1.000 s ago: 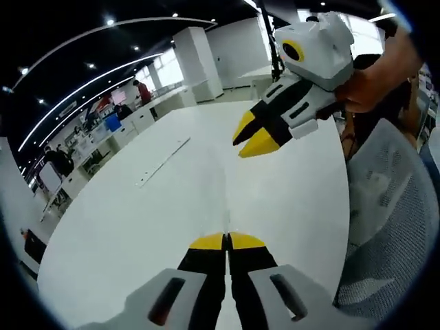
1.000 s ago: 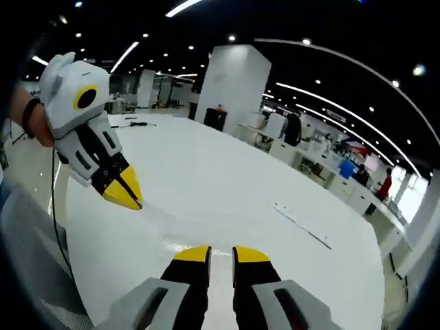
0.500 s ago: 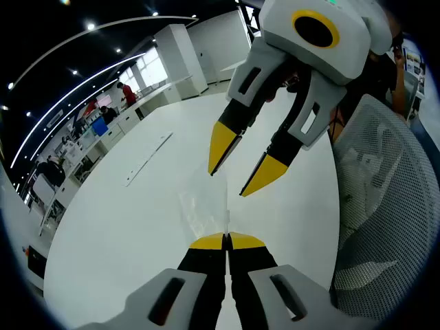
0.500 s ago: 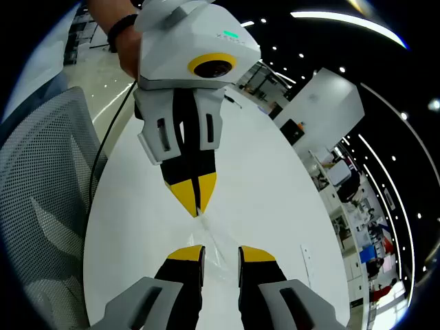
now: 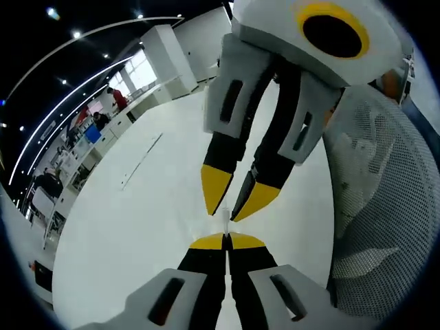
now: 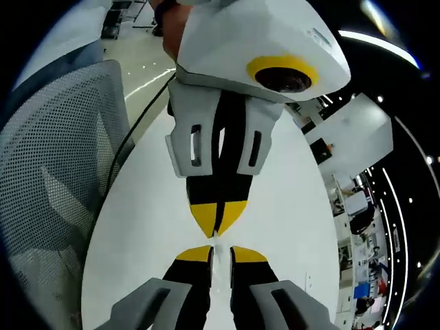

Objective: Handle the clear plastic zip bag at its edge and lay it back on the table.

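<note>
Our left gripper [image 5: 226, 240] has its fingers clenched on the thin edge of the clear plastic zip bag [image 5: 225, 220], which rises between the two tool tips over the white worktop [image 5: 137, 220]. Our right gripper [image 5: 230, 205] faces it tip to tip, fingers released and straddling that same edge, a mesh chair [image 5: 385, 199] alongside. We read no writing anywhere.

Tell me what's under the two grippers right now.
The white table lies under the left gripper and right gripper. A thin clear strip, probably the bag's edge, shows between their tips; the rest of the bag is too faint to make out.
</note>
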A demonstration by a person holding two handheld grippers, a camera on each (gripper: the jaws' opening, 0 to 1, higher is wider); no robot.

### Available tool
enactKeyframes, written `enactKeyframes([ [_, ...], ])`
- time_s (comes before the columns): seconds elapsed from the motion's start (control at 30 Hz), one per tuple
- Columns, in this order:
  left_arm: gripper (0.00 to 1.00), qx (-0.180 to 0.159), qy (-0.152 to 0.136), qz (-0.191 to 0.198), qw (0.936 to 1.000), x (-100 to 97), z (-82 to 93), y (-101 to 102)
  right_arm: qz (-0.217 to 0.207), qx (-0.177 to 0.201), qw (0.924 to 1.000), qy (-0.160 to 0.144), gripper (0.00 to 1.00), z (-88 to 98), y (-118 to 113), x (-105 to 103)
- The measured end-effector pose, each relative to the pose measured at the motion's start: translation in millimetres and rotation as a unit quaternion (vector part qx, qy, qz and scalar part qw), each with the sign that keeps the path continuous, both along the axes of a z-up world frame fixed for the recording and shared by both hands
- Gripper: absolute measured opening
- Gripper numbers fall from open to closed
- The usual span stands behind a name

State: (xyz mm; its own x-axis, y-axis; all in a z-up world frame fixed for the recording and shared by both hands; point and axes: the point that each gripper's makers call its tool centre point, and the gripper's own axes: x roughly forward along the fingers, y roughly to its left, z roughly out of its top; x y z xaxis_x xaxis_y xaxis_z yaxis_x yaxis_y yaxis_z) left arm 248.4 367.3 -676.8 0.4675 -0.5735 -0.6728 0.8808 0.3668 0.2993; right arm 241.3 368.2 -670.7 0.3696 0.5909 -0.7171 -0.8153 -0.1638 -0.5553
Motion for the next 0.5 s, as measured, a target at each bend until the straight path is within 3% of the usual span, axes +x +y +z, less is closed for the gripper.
enactKeyframes([
  [0.3,0.00,0.000,-0.001,-0.006,1.0000,-4.5,1.9,-0.3,0.025,-0.024,0.9994,-0.006,0.01,-6.4,5.5,-3.2],
  [0.5,0.00,0.002,0.000,-0.008,1.0000,-8.0,0.8,0.7,0.022,-0.028,0.9993,0.005,0.00,-9.6,6.5,-6.8],
])
